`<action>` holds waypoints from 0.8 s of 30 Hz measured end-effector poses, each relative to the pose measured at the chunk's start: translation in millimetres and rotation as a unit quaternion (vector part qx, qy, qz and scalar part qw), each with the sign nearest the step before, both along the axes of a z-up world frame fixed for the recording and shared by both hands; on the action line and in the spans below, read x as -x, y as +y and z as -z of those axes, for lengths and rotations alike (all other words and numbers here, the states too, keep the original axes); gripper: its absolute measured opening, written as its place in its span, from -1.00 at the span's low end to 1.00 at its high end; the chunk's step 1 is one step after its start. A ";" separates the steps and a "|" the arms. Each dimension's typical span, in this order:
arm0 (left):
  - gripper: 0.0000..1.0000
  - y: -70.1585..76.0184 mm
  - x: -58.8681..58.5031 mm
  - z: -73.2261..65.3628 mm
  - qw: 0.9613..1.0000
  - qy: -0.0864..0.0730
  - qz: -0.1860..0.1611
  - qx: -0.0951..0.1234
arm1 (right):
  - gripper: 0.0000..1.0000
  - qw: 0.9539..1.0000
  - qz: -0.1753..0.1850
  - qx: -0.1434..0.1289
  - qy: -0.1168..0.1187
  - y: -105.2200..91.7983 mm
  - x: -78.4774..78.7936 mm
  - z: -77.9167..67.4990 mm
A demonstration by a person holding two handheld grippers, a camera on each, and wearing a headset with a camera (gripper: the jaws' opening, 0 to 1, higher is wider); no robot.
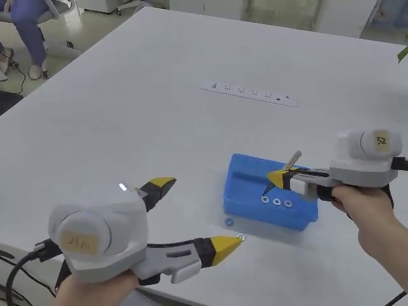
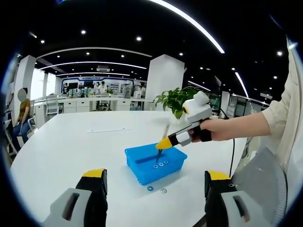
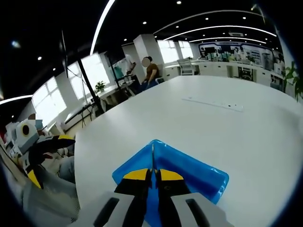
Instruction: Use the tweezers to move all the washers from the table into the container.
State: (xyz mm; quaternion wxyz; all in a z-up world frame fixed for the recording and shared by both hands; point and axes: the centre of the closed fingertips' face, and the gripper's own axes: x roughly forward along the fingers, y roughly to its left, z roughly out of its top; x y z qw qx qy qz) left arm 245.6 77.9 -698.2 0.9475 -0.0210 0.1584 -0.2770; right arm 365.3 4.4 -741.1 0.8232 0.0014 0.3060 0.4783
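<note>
The tweezers are gripped in the closed jaws of the right gripper, their tips lowered into the blue container beside three washers. Two loose washers are left on the surface at the container's 7 o'clock, near one jaw of the left gripper, whose jaws are spread wide.

Right gripper at bottom centre, yellow-tipped fingers pressed together on thin tweezers. The tweezers point forward over the blue container, tip inside its outline. Container sits on the white surface. Left gripper at far left edge, fingers spread apart, well apart from the container. Power strip lies farther back on the surface. Two people beyond the far end, plant at right edge.
</note>
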 end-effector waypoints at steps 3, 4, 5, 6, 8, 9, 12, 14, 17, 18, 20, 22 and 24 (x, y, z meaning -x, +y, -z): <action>0.72 -0.3 0.1 0.3 1.000 0.001 0.001 -0.001 | -0.95 1.000 0.002 -0.019 -0.007 0.8 7.5 -10.1; 0.72 -0.4 0.1 0.4 1.000 0.000 0.002 -0.002 | -0.95 1.000 0.002 -0.027 -0.010 1.5 10.8 -14.4; 0.72 -0.6 0.2 0.7 1.000 0.001 0.002 -0.002 | -0.95 0.999 0.001 -0.029 -0.014 1.8 13.1 -16.6; 0.72 -0.9 0.2 0.9 1.000 0.001 0.003 -0.002 | -0.95 0.999 0.001 -0.037 -0.016 2.7 17.2 -20.6; 0.72 -1.0 0.2 0.7 1.000 0.001 0.003 -0.002 | -0.95 0.999 -0.006 -0.050 -0.019 6.2 25.4 -26.3; 0.72 -0.9 0.2 0.6 1.000 0.001 0.002 -0.002 | -0.95 0.998 -0.006 -0.052 -0.018 7.0 28.3 -27.1; 0.72 -1.1 0.3 0.8 1.000 0.001 0.002 -0.002 | -0.95 0.998 -0.010 -0.059 -0.016 10.8 38.1 -26.7; 0.72 -1.5 0.5 0.8 1.000 0.001 0.003 -0.003 | -0.95 0.998 -0.017 -0.068 -0.006 15.9 45.3 -23.8; 0.71 -1.3 0.5 1.4 1.000 0.001 0.004 -0.005 | -0.95 0.997 -0.035 -0.067 0.010 22.1 56.3 -13.3; 0.71 -1.2 0.4 1.4 1.000 0.001 0.004 -0.005 | -0.95 0.997 -0.039 -0.063 0.016 23.4 59.1 -8.8; 0.71 -0.8 0.2 1.3 1.000 0.001 0.003 -0.005 | -0.95 0.998 -0.047 -0.047 0.022 24.6 64.2 2.9; 0.71 -0.5 0.1 1.4 1.000 0.001 0.002 -0.005 | -0.94 0.998 -0.054 -0.033 0.027 25.2 67.8 12.6; 0.71 -0.3 -0.2 1.1 1.000 0.000 0.002 -0.006 | -0.94 0.997 -0.059 -0.026 0.030 26.2 70.9 18.7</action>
